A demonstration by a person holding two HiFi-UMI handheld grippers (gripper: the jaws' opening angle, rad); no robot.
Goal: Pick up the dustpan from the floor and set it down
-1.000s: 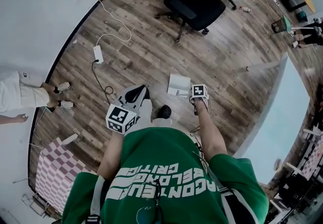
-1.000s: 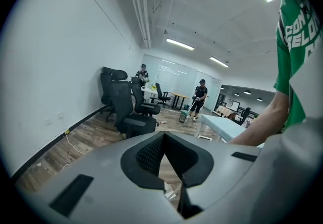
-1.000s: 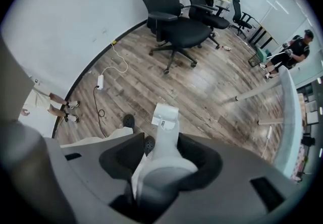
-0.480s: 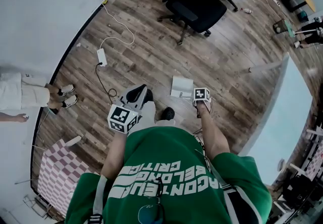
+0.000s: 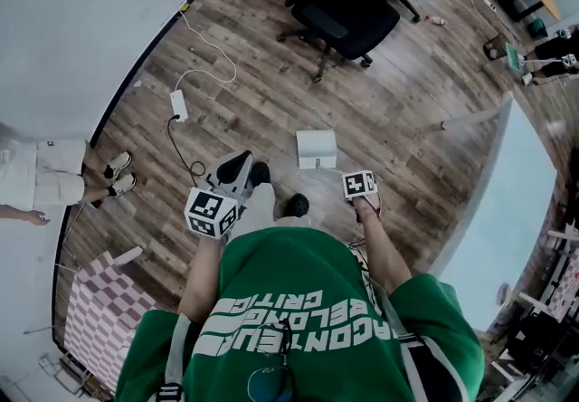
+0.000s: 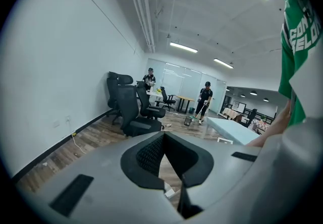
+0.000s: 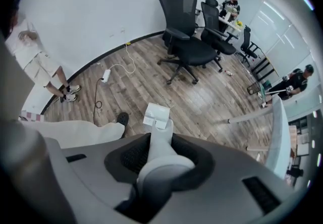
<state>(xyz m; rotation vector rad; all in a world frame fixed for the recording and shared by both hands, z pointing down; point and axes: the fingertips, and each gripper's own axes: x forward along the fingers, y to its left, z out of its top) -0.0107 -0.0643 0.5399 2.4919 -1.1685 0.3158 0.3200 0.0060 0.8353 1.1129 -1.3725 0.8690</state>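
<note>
- A person in a green shirt (image 5: 298, 310) is seen from above, standing on a wood floor (image 5: 271, 92) with a tool in each hand.
- The right hand-held gripper (image 7: 162, 160) points down at the floor. Its jaws have just closed and now clench the pale handle (image 7: 160, 134) of the dustpan (image 5: 316, 148).
- The dustpan's white pan shows at the centre of the head view, just above the person's black shoes (image 5: 294, 204) and up-left of the right marker cube. Whether it touches the floor cannot be told.
- The left hand-held gripper (image 6: 166, 160) is at the lower left of centre in the head view. It is released, with its jaws apart and nothing between them, and floor shows through the gap.
- Black office chairs (image 5: 348, 15) stand at the top centre.
- A white cable and adapter (image 5: 178, 104) lie near the wall at the upper left.
- A second person's legs (image 5: 63, 172) show at the left edge.
</note>
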